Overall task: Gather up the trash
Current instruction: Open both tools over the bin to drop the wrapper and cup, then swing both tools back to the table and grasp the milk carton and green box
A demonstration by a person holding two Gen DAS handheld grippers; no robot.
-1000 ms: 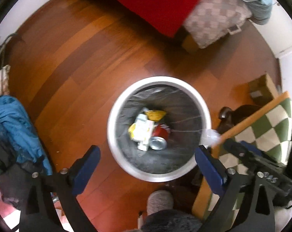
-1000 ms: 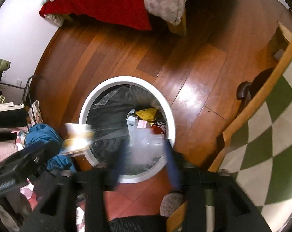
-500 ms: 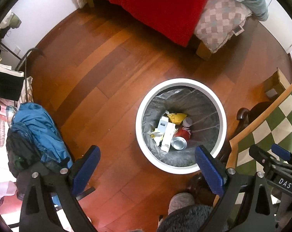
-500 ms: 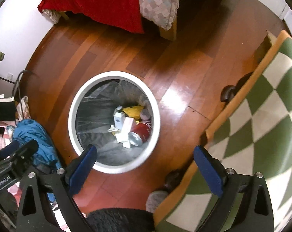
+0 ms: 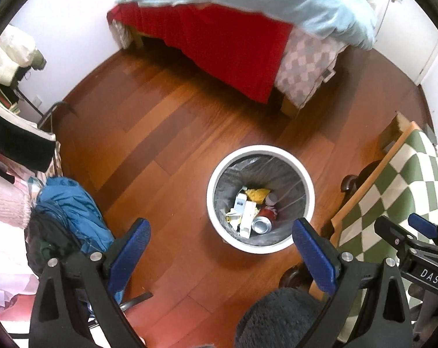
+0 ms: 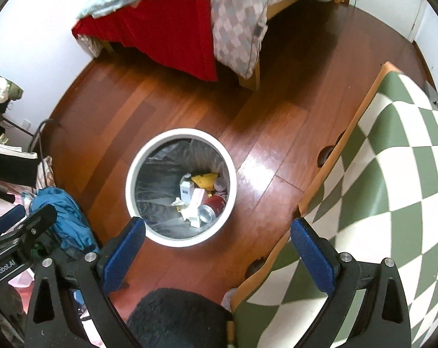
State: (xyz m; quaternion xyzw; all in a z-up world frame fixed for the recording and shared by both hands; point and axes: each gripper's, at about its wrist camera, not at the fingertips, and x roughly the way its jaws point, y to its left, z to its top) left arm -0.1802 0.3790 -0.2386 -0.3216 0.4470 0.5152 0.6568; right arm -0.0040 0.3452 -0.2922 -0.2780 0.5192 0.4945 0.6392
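Note:
A white round trash bin with a grey liner stands on the wood floor; it also shows in the right wrist view. Inside lie a red can, white cartons, a yellow wrapper and a clear bottle. The can and cartons also show in the right wrist view. My left gripper is open and empty, high above the bin. My right gripper is open and empty, also high above it.
A bed with red cover stands at the far wall. A table with green-checked cloth is on the right. A blue garment pile lies on the left. A dark fuzzy slipper is below.
Both grippers have risen well above the bin. A second ago the right gripper held a clear bottle over the bin; now it is open and the bottle lies inside.

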